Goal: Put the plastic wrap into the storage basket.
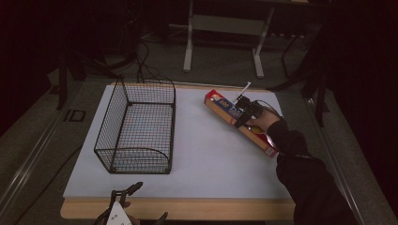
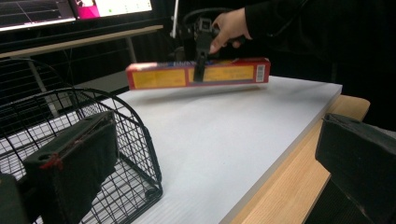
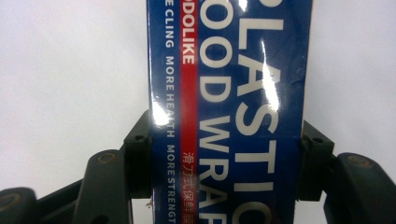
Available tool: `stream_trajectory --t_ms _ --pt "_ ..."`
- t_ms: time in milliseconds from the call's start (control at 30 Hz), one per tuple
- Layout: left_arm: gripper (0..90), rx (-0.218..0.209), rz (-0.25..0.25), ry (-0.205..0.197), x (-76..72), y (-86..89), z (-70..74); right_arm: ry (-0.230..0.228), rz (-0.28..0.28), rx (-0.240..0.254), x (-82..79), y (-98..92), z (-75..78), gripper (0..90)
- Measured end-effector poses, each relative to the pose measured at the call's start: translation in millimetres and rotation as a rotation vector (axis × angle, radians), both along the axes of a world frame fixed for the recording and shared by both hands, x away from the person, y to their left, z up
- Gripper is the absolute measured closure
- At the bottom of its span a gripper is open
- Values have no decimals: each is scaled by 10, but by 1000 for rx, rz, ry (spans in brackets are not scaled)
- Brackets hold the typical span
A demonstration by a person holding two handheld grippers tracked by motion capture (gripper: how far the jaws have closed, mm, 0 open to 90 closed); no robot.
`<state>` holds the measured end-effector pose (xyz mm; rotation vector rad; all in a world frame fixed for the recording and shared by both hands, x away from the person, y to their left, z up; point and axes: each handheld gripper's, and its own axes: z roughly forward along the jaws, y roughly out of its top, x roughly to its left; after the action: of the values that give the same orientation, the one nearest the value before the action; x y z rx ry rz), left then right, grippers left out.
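- long glossy plastic wrap box, blue top w/ white lettering, red/yellow sides, over the right side of the white board, looks lifted off it in left gripper view
- right gripper reaches in from the right, sleeve angled across, jaws clamped on the box's long sides mid-length
- black wire basket w/ a rounded end sits on the left, well apart
- left gripper low at the near wooden edge, jaws spread wide, holding nothing

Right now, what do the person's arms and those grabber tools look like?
The right arm wears a dark sleeve. The right gripper has black jaws with round screws, and a thin dark cable trails behind it. The left gripper is black too, with blocky jaws and a pale three-cornered plate on top.
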<state>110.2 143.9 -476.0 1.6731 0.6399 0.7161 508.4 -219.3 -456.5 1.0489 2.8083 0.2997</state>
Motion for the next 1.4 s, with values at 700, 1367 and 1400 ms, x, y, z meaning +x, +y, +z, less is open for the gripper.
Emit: stream_trajectory --t_ms 700,1367,1400 --pt "1 8 -17 5 -1 -24 -1 -152 -51 110 -160 399 945 396" --pt "1 11 -42 9 23 -47 3 -232 -13 129 -405 1075 1452 396" --pt "1 10 -43 9 23 -46 3 -233 -12 133 -416 1107 1467 396"
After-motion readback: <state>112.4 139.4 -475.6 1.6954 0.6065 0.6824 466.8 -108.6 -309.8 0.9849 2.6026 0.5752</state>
